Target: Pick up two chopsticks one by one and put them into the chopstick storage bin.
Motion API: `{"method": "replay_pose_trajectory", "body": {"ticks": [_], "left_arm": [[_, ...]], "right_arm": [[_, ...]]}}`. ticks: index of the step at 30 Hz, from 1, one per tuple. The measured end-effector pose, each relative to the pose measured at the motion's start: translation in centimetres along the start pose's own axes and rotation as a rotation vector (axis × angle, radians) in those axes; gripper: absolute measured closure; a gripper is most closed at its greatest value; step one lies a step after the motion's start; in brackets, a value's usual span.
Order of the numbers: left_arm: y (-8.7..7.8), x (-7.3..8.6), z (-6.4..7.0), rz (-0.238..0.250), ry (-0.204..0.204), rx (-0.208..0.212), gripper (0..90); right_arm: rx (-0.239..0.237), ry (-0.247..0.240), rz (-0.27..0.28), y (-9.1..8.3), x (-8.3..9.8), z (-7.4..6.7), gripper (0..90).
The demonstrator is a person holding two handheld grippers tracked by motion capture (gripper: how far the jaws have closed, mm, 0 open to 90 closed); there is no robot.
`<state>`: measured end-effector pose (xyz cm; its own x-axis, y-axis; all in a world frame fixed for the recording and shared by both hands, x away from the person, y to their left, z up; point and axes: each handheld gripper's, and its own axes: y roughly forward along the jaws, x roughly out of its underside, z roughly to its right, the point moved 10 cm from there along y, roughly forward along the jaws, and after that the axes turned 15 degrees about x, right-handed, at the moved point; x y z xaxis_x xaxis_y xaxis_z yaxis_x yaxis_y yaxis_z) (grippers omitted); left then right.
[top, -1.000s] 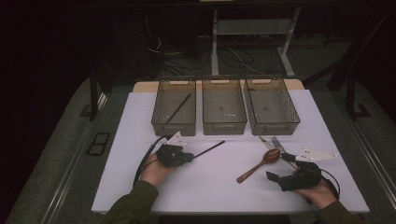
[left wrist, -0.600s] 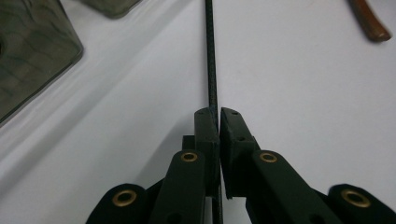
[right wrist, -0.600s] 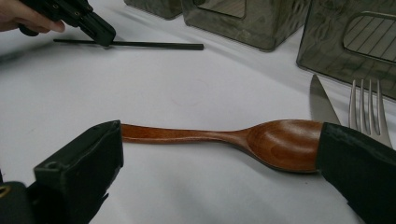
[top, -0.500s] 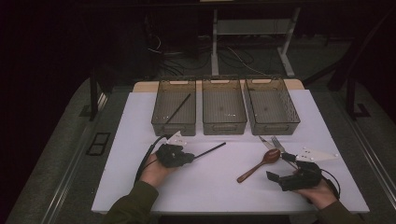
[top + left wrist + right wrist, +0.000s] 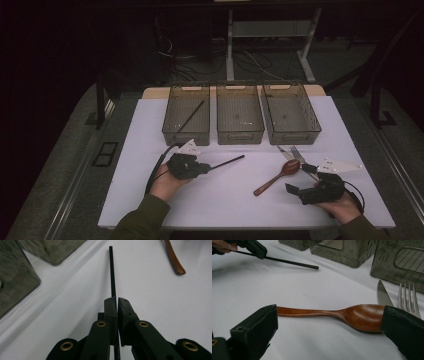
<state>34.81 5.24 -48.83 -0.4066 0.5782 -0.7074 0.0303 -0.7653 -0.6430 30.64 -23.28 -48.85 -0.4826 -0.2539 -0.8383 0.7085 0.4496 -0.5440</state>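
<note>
My left gripper (image 5: 204,169) sits left of centre on the white table, shut on a black chopstick (image 5: 227,161) whose free end points right toward the bins. The left gripper view shows its jaws (image 5: 117,302) pinching the chopstick (image 5: 112,272) near one end. A wooden spoon (image 5: 276,176) lies on the table at the right. My right gripper (image 5: 301,178) is open, one jaw on each side of the spoon (image 5: 352,315), not touching it. A second black chopstick (image 5: 190,116) lies in the left bin (image 5: 186,131).
Three clear grey bins stand in a row at the back: the left one, the middle (image 5: 239,132) and the right (image 5: 292,135). A metal knife (image 5: 383,295) and fork (image 5: 408,297) lie just beyond the spoon's bowl. The table's front edge (image 5: 225,227) is near both hands.
</note>
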Motion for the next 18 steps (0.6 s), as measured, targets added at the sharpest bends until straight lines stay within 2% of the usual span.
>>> {"method": "replay_pose_trajectory", "body": {"ticks": [4,13,18], "left_arm": [[-0.2,-0.3,0.3,0.003,0.009,0.006,85.9],[-1.1,-1.4,1.1,0.043,0.027,0.012,85.9],[-1.7,-1.7,1.1,0.072,0.019,0.015,85.8]], "right_arm": [[0.001,-0.002,0.001,0.0,0.0,0.0,1.6],[-0.001,-0.01,0.005,0.2,0.0,-0.2,1.5],[-0.005,-0.013,0.002,0.2,0.0,-0.2,1.6]]}}
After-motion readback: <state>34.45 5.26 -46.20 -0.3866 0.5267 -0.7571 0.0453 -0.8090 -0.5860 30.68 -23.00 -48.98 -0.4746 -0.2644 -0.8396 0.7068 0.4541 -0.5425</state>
